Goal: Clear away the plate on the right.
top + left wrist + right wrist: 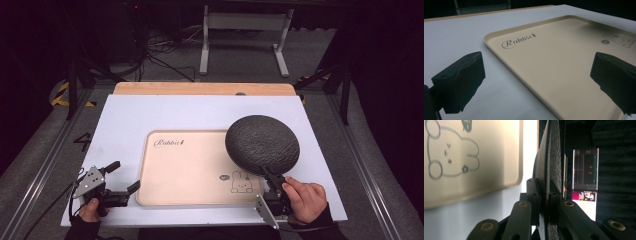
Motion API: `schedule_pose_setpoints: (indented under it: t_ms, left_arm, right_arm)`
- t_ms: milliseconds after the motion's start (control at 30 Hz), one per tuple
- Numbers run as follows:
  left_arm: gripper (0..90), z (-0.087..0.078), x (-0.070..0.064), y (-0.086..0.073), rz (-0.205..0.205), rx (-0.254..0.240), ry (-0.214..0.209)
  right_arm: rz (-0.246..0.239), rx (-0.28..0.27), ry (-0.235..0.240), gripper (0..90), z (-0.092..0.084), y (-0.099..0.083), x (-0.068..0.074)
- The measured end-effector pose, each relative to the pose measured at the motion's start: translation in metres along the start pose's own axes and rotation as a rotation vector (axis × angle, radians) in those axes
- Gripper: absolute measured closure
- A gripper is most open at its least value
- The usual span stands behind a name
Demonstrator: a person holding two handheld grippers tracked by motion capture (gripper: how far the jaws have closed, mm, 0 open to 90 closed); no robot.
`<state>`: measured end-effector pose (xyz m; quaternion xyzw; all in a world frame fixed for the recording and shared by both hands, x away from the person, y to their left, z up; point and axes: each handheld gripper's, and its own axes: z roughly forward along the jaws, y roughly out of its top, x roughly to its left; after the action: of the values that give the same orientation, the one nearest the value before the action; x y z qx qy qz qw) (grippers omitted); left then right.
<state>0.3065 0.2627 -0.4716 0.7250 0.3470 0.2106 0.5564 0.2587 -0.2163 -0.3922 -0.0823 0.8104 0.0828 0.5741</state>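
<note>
We see black sleeves (80,229) at both wrists, each black gripper (123,177) topped by a grey three-cornered plate (90,180), brass-coloured pins (523,204) in the linkage.

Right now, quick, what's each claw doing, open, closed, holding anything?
Left claw: open, holding nothing, beside the near left corner of the beige tray.
Right claw: closed on the rim of the dark round plate, held above the tray.

Plate (262,143) over tray (185,170) — right side

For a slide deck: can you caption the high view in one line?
Right gripper clamps a dark round plate over the beige tray; left gripper open beside it.
</note>
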Motion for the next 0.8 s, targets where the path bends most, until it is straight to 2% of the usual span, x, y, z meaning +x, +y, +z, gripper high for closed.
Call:
schedule_pose_setpoints:
  t_ms: [367, 800]
  left_arm:
    - [0.4, 0.0, 0.0, 0.0, 0.004, 0.0, -0.003]
    - [0.4, 0.0, 0.0, 0.0, 0.006, 0.0, -0.003]
  right_arm:
    - [-0.021, -0.083, 0.001, 85.2, 0.007, 0.028, -0.003]
    - [-0.044, -0.142, 0.007, 85.2, 0.013, 0.051, -0.006]
